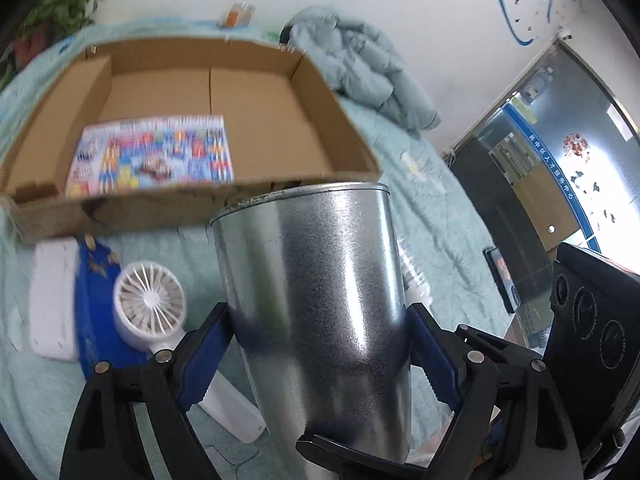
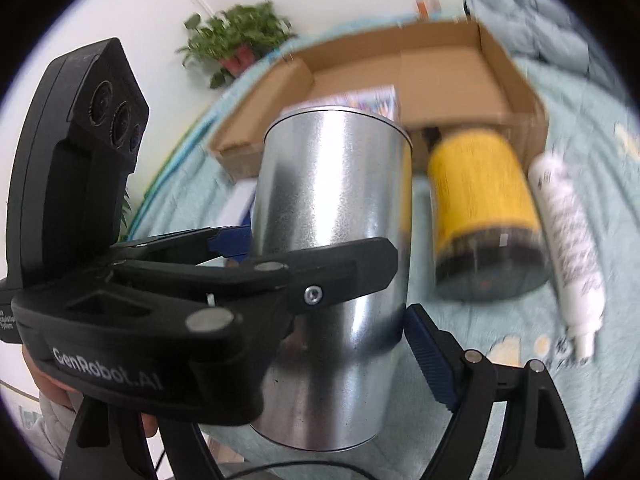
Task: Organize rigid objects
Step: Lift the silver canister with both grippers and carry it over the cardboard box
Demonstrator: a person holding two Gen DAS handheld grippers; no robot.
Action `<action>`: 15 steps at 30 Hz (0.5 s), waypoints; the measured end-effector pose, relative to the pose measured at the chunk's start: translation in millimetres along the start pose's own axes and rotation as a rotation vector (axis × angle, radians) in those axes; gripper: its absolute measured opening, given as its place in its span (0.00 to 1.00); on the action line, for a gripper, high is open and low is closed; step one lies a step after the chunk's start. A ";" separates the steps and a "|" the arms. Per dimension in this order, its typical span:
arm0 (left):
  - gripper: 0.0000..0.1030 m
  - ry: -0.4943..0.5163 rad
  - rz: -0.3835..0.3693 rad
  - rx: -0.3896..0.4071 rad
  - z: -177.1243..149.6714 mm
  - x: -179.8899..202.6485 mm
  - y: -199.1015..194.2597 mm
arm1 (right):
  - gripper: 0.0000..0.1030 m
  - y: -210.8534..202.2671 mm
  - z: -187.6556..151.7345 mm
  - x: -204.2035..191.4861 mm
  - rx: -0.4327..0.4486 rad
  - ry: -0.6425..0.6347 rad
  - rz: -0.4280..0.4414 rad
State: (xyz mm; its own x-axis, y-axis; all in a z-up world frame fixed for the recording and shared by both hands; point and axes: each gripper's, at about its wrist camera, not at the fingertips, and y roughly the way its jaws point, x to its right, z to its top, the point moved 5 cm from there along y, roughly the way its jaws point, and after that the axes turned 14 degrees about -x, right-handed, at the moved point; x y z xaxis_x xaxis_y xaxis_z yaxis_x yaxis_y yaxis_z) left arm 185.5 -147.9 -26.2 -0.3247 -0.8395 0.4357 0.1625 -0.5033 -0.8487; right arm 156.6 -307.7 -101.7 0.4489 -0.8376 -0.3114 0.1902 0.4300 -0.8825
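Note:
A silver metal can is clamped between the blue pads of my left gripper and held above the bed. The same can fills the right wrist view, with the left gripper around it from the left. My right gripper sits just below and beside the can; its right finger stands apart from the can wall and its left finger is hidden. An open cardboard box holding a colourful booklet lies beyond the can.
On the teal bedspread lie a white handheld fan, a blue box and a white box. A yellow jar and a white bottle lie right of the can. A bundled quilt sits behind the box.

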 end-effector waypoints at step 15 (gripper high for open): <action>0.81 0.146 0.115 0.298 112.7 3.2 -161.4 | 0.80 -74.0 125.9 -57.1 0.243 -0.214 -0.081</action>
State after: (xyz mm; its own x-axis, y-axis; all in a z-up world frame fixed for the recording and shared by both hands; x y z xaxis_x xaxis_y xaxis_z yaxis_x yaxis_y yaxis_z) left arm 263.2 -92.4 146.0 -0.4149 -0.8668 0.2765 0.4633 -0.4628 -0.7557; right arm 226.8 -249.3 25.8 0.5919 -0.7937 -0.1402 0.4239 0.4545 -0.7834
